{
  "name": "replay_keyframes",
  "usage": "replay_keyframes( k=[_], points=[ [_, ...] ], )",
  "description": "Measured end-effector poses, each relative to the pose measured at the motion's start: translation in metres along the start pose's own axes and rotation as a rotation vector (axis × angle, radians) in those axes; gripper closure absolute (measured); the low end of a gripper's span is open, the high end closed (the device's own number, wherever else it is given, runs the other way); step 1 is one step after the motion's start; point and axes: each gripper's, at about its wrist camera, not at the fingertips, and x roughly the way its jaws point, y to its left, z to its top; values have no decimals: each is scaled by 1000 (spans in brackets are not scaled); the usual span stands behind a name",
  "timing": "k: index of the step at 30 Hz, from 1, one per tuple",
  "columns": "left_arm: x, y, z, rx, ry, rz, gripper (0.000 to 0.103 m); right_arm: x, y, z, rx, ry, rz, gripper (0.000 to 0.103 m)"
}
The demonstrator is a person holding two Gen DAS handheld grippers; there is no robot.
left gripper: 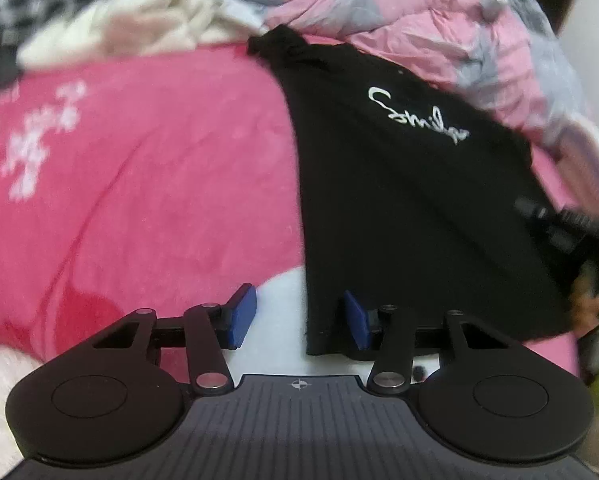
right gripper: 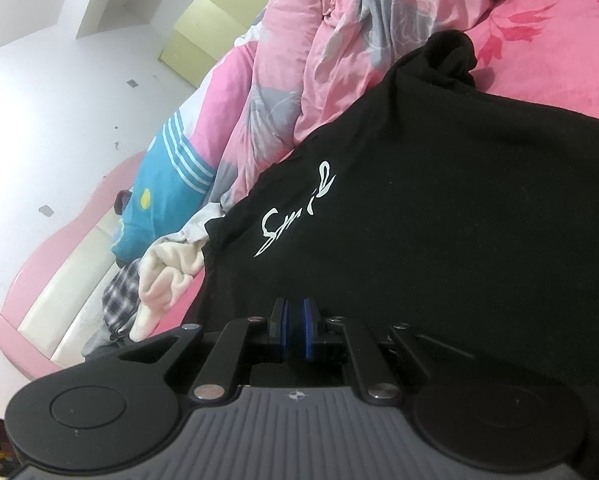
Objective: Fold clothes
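The right gripper [right gripper: 295, 330] pinched the black cotton T-shirt with white script [right gripper: 439, 208]; the left gripper [left gripper: 299, 316] gaped wide at its hem on the pink bed.

We see soft, even indoor light; the white wall [right gripper: 39, 92] glares, the left wrist view smears with motion blur, and fisheye bending darkens every corner.

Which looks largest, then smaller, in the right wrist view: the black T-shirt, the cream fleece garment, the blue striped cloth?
1. Black T-shirt, by far, though it lies nearest the camera.
2 and 3. Blue striped cloth and cream fleece garment look about alike; the blue one lies farther off, so no ranking.
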Motion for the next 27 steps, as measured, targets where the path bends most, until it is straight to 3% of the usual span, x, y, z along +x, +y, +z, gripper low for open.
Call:
replay_keyframes(
  k=[4, 6, 9, 18, 27],
  points=[
    [-3, -13, -6, 41, -40, 44, 74, 0, -1, 0, 2, -3, 0, 96],
    [-6, -15, -9, 40, -53, 52, 93, 0, -1, 0, 3, -3, 2, 96],
    [-12, -18, -15, 39, -72, 65, 100, -1, -2, 0, 6, -4, 7, 96],
    [-24, 5, -29, -112, -30, 40, 100, -2, -4, 1, 19, -9, 24, 96],
    [-25, 9, -34, -114, -20, 8, 99, -1, -1, 1, 5, -1, 5, 96]
  ],
)
